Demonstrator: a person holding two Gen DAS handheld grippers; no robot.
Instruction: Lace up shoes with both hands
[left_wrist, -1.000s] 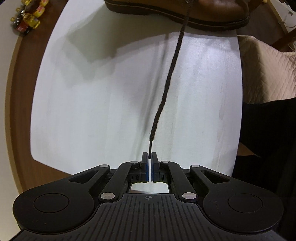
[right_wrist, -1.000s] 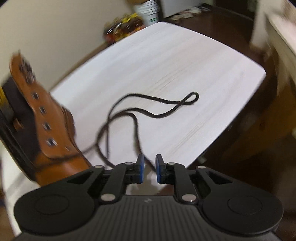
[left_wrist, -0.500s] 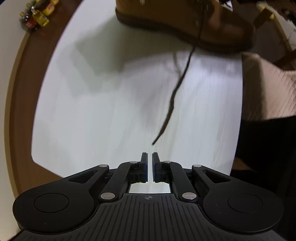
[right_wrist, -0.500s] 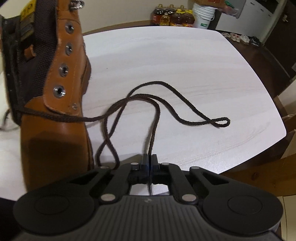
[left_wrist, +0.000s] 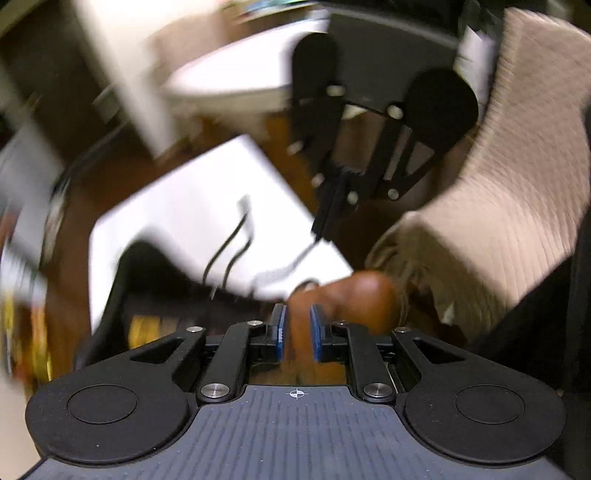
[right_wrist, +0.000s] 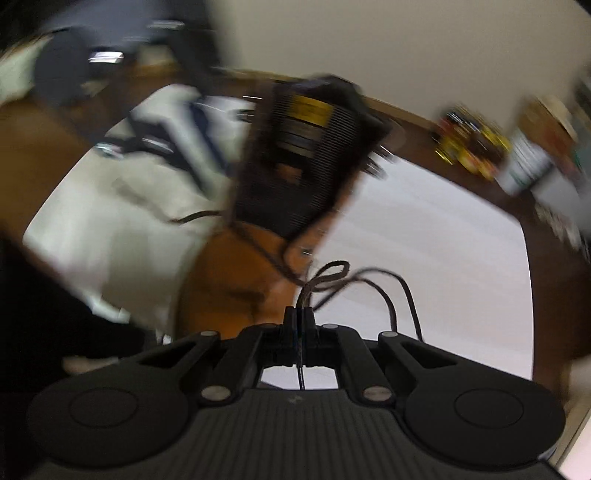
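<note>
Both views are motion-blurred. A brown leather boot with a dark tongue stands on the white table. My right gripper is shut on the dark brown lace, which loops over the table to its right. In the left wrist view, my left gripper has its blue pads on either side of a brown leather part of the boot, apparently clamped on it. The right gripper shows ahead of it, holding the lace above the table edge.
Bottles and a white bucket stand on the floor beyond the table. A beige quilted cushion lies to the right in the left wrist view. Dark wooden floor surrounds the table.
My left gripper let go of the lace end, swung over to the boot and closed around its leather. My right gripper closed on the lace and pulled it up beside the boot.
</note>
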